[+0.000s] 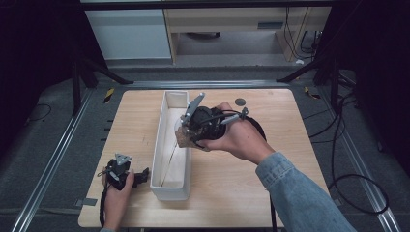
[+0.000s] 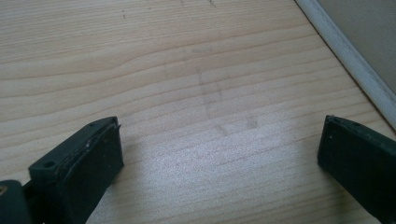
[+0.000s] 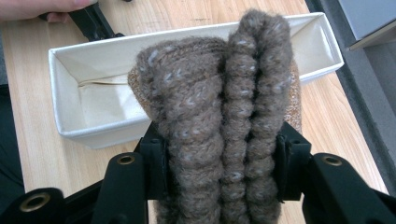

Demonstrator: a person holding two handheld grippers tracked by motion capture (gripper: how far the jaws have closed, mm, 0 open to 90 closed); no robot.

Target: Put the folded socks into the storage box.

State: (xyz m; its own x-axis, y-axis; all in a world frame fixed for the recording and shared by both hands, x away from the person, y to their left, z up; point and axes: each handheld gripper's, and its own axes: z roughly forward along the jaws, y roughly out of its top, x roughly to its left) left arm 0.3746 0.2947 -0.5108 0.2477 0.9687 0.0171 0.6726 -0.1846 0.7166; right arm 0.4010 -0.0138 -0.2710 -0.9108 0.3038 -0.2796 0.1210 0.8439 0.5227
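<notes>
At the near left corner of the table (image 1: 232, 193), the left gripper (image 1: 126, 175) sits low in the person's hand, jaws spread wide with nothing between them but bare wood grain, and in the left gripper view the white wall of the box (image 2: 348, 60) runs past just off to one side. No part to play there for now, by the look of it.

Move up the table and here's the action: the right gripper (image 1: 186, 131) is clamped tight on a bundle of brown knitted wool (image 3: 219, 116), folded thick between the jaws, the ribbed rolls bulging out above the pads. In the high view it hangs right at the right-hand rim of the long white box (image 1: 169, 145), about midway along its length, the wool (image 1: 183, 137) just over the edge.

Inside, the box (image 3: 93, 107) looks bare apart from its own lining; nothing has been dropped in yet.

So, by my read, the pick-up is done, the carry is nearly done, and what's left is to bring the bundle fully over the opening, lower it and let go. Beyond the box, a small dark disc (image 1: 240, 102) lies near the far edge.
</notes>
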